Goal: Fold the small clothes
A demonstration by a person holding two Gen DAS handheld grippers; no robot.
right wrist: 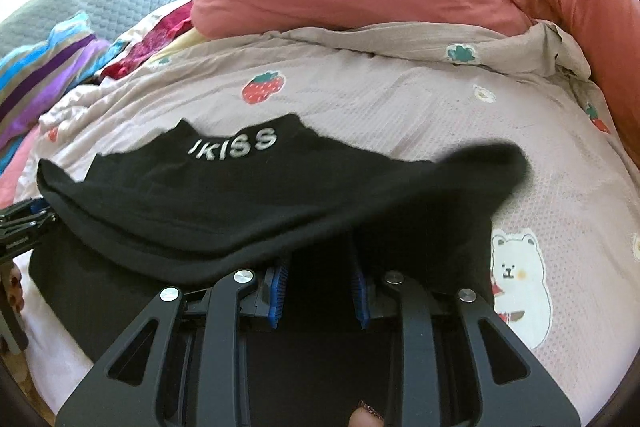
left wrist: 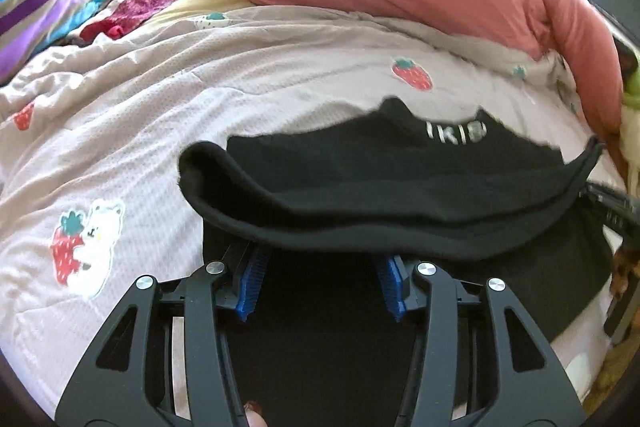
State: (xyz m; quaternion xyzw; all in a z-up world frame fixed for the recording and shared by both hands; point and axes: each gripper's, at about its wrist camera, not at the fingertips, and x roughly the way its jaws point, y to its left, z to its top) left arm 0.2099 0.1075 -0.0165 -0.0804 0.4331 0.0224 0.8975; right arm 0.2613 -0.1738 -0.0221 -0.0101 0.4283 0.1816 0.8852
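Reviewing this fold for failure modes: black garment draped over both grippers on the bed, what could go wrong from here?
1. The black garment hides the fingertips of the left gripper and right gripper, so neither grip can be confirmed; a hem may slip free.
2. The folded-over edge sags unevenly in both views, so the fold may land crooked.
3. The strawberry-print quilt is soft and wrinkled; pressing down could bunch it and drag the garment.
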